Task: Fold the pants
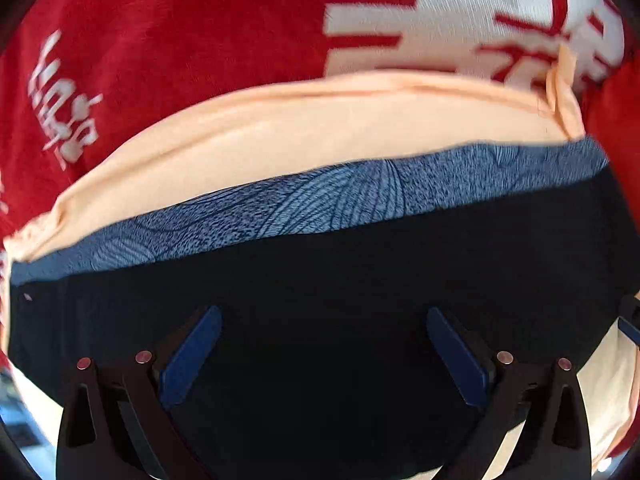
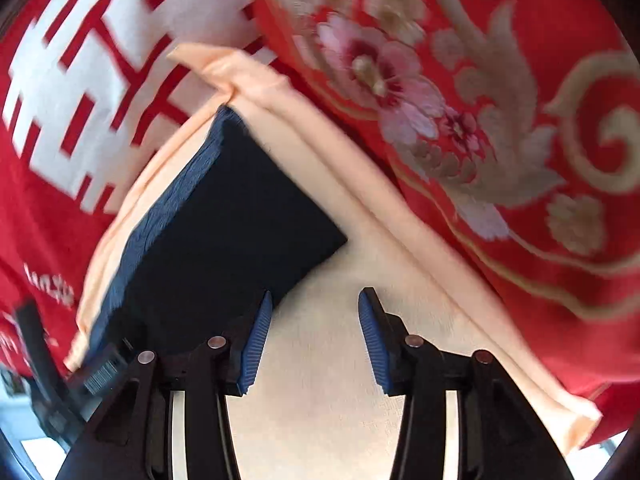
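The pants are a dark navy folded bundle with a blue patterned band along the far edge. They lie on a peach cloth. My left gripper hangs open right above the dark fabric, fingers wide apart and pinching nothing. In the right wrist view the pants lie to the left, one corner close to the left fingertip. My right gripper is open with a narrower gap, over bare peach cloth, nothing between its pads.
A red cover with large white characters lies under the peach cloth. A red brocade fabric with flowers lies to the right in the right wrist view. A black part of the other gripper shows at the lower left there.
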